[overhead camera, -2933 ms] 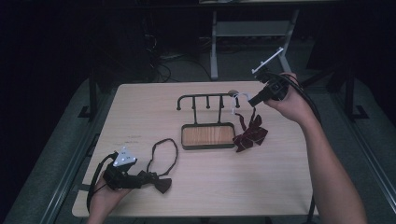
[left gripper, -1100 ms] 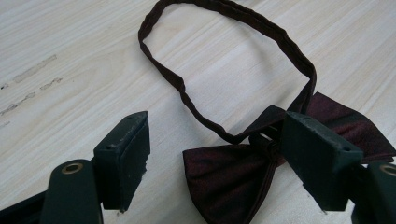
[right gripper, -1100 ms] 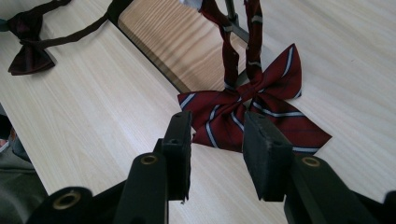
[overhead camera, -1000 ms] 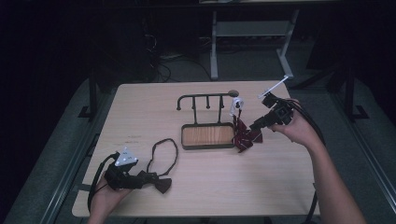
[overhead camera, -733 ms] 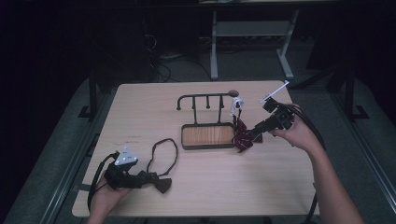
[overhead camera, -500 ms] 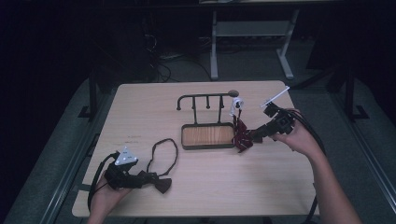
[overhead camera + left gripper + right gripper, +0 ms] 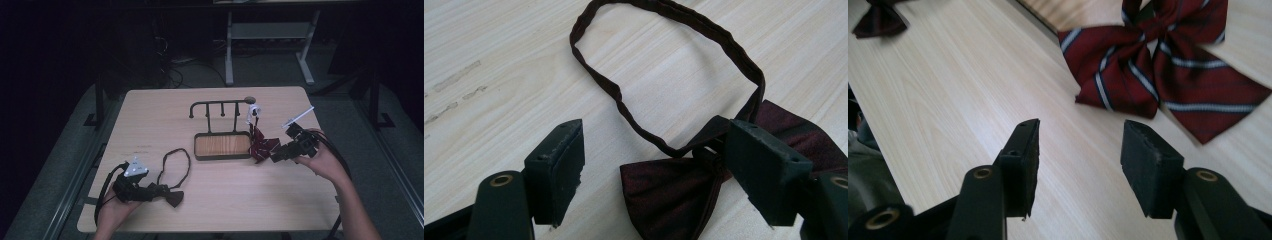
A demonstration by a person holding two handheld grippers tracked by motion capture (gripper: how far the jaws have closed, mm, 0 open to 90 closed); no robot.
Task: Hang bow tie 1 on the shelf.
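**Striped bow tie released beside tray**

While the left gripper (image 7: 654, 170) rests near the table's (image 7: 150, 115) front-left corner, jaws apart around the dark bow tie (image 7: 684, 195), the tray (image 7: 222, 145) at centre holds nothing. The right gripper (image 7: 1080, 160) has sunk; its jaws have just been opening, nothing between them. The striped bow tie (image 7: 1168, 70), dangling earlier, lies beside the tray's right end. Its top is cut off.
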